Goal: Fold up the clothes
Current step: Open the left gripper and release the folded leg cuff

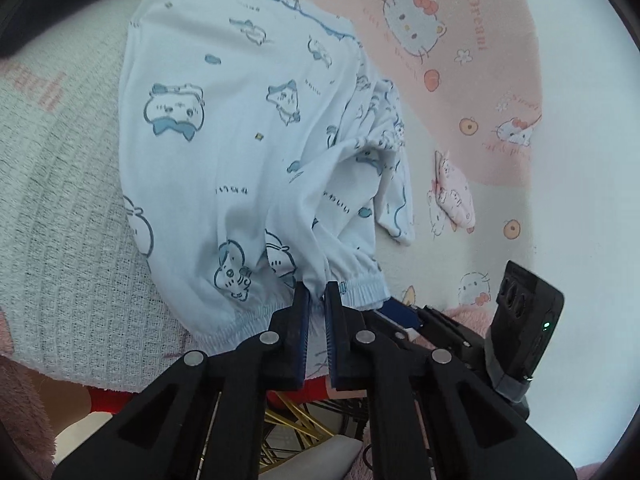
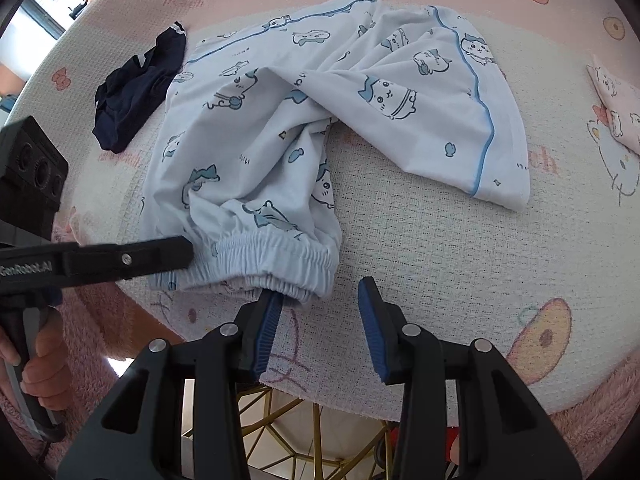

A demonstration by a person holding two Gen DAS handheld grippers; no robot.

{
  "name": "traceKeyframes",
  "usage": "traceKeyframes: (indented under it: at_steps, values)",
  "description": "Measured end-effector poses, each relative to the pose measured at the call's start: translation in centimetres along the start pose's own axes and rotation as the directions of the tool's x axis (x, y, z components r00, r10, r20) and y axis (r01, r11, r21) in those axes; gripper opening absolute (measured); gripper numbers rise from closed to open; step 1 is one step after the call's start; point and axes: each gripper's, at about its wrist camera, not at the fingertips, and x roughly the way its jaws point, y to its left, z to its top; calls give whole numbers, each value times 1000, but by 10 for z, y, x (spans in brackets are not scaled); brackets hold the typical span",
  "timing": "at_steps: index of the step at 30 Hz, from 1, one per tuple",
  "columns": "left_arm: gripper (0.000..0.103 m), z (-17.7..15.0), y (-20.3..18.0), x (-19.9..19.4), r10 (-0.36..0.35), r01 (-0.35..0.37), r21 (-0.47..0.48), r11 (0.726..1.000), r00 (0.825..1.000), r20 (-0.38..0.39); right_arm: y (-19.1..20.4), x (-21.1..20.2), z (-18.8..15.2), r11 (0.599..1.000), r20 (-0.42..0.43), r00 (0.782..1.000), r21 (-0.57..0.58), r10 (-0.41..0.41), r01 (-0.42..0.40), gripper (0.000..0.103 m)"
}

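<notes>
Across the middle of both views a pair of pale blue shorts (image 2: 288, 128) printed with cartoon animals and edged with darker blue piping is lying rumpled on a cream and pink cartoon-cat blanket (image 2: 420, 240), its two legs splaying toward the top of the right wrist frame and its gathered elastic waistband (image 2: 276, 256) sitting at the lower centre. In the left wrist view the left gripper (image 1: 317, 294) is reaching up from the bottom centre, its blue-padded fingers nearly together and pinching a bunch of the waistband between them. In the right wrist view the right gripper (image 2: 320, 304) is coming up from the bottom edge with its fingers spread wide and nothing between them; its left-hand pad is touching the waistband's lower edge while the other is lying over bare blanket. The left tool is also crossing the left side of that frame as a black bar, with a hand (image 2: 40, 364) gripping its handle at lower left. A dark navy garment (image 2: 140, 88) is lying crumpled at the upper left, just beside one shorts leg, and a small pink folded cloth (image 2: 616, 100) is sitting at the right edge, well apart. A gold wire frame (image 2: 280, 420) is showing below the blanket's edge.
</notes>
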Motion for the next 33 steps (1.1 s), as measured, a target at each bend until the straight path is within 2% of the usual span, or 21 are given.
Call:
traceKeyframes:
  at_steps: [3, 7, 10, 16, 18, 21, 24, 26, 29, 32, 33]
  values:
    - [8, 3, -2, -12, -22, 22, -4, 1000, 999, 45, 2, -4, 0, 999, 0, 999, -13, 37, -37, 39]
    - [8, 0, 5, -17, 18, -16, -34, 999, 998, 57, 4, -10, 0, 996, -1, 996, -31, 87, -86, 39]
    - [7, -6, 10, -17, 85, -83, -49, 995, 995, 45, 5, -14, 0, 991, -2, 992, -45, 123, -123, 40]
    - [7, -9, 12, -36, 164, -163, -27, 986, 984, 66, 9, -23, 1, 978, -6, 980, -71, 197, -196, 41]
    - [7, -9, 19, -30, 190, -188, -36, 981, 981, 43, 10, -27, 3, 974, 23, 976, -64, 218, -217, 41]
    - [7, -10, 28, -22, 227, -226, -49, 973, 974, 6, 9, -24, 13, 983, 76, 981, -3, 181, -181, 41]
    - [8, -11, 38, -14, 262, -263, -61, 963, 965, -30, 6, -1, 23, 992, 31, 992, 19, 122, -123, 41]
    - [12, -8, 41, -13, 270, -272, -75, 959, 962, -37, 4, 9, 22, 996, -7, 996, 5, 94, -94, 41]
    - [27, -7, 39, -23, 264, -266, -85, 960, 964, -28, 2, 17, 19, 998, -39, 998, -10, 54, -55, 42]
    - [38, -7, 35, -22, 242, -243, -72, 967, 970, -24, -2, 11, 20, 997, -18, 997, 0, 75, -75, 42]
    - [38, -7, 34, -19, 236, -238, -66, 969, 971, -28, -3, 9, 20, 997, -11, 997, 4, 82, -82, 42]
